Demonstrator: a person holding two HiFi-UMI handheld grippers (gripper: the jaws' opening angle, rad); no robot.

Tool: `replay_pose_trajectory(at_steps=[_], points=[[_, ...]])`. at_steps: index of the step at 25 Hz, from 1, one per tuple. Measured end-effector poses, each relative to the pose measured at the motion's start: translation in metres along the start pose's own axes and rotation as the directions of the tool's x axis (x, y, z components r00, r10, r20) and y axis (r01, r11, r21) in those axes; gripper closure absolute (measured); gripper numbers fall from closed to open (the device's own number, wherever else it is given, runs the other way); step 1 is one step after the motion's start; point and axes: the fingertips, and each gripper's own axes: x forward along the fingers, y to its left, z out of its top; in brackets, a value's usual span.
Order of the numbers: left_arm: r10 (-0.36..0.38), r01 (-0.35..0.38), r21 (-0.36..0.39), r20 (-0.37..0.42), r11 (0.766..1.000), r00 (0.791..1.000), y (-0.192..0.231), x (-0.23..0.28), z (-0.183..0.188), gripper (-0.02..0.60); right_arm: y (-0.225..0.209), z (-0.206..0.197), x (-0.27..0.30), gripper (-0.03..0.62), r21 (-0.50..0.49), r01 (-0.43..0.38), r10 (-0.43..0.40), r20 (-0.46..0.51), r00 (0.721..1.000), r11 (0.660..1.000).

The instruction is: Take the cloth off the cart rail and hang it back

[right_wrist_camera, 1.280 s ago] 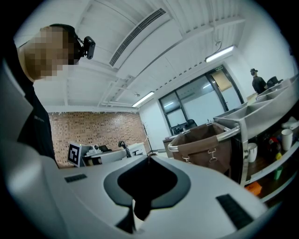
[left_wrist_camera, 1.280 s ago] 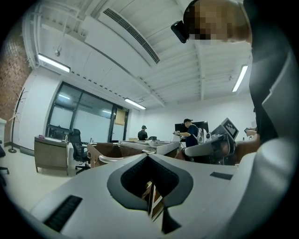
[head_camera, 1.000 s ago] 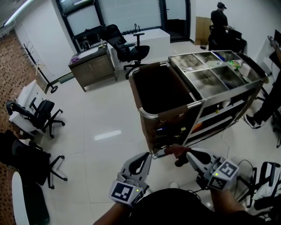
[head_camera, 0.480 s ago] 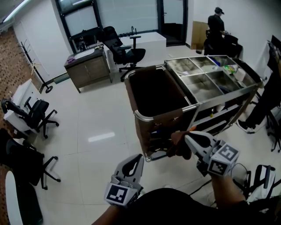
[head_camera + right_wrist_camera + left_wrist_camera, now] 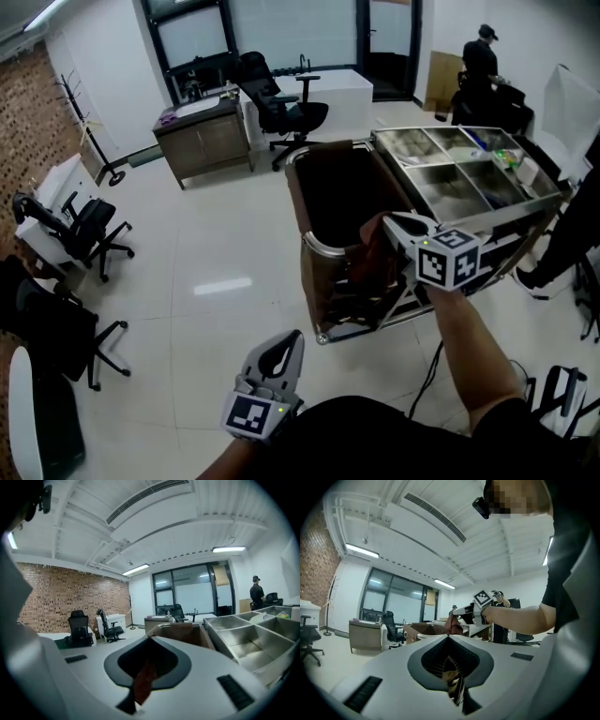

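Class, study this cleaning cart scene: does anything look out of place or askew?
The brown cloth hangs bunched from the right hand-held gripper, held above the cart instead of draped over its silver metal rail. Nothing else looks odd.

Cart (image 5: 322,247) w/ shiny metal trays (image 5: 459,183), matt brown cloth (image 5: 372,251), glossy tile floor (image 5: 216,244), wood cabinet (image 5: 202,142), rough brick wall (image 5: 23,111).

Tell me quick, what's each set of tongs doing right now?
Left tongs: closed, nothing visibly held.
Right tongs: closed on the brown cloth.
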Motion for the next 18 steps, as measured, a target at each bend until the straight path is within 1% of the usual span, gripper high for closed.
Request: replay_pose_trajectory(at_steps=[6, 11, 14, 16, 18], points=[[0.036, -0.036, -0.009, -0.007, 0.999, 0.999, 0.011, -0.008, -0.004, 0.583, -0.028, 0.007, 0.048, 0.566, -0.019, 0.05, -0.05, -0.041, 0.998, 0.999], [0.043, -0.043, -0.017, -0.009, 0.999, 0.999, 0.016, -0.011, -0.006, 0.583, -0.044, 0.002, 0.073, 0.566, -0.003, 0.079, -0.079, -0.082, 0.993, 0.997], [0.044, -0.044, -0.017, -0.011, 0.999, 0.999, 0.018, -0.01, -0.008, 0.583, -0.05, -0.007, 0.082, 0.56, -0.017, 0.086, -0.088, -0.111, 0.99, 0.996], [0.045, -0.045, -0.021, -0.014, 0.999, 0.999, 0.018, -0.01, -0.009, 0.583, -0.05, -0.012, 0.084, 0.545, -0.036, 0.086, -0.09, -0.134, 0.987, 0.996], [0.045, -0.045, -0.025, -0.017, 0.999, 0.999, 0.019, -0.009, -0.01, 0.583, -0.047, -0.017, 0.084, 0.472, -0.049, 0.073, -0.08, -0.16, 0.984, 0.996]])
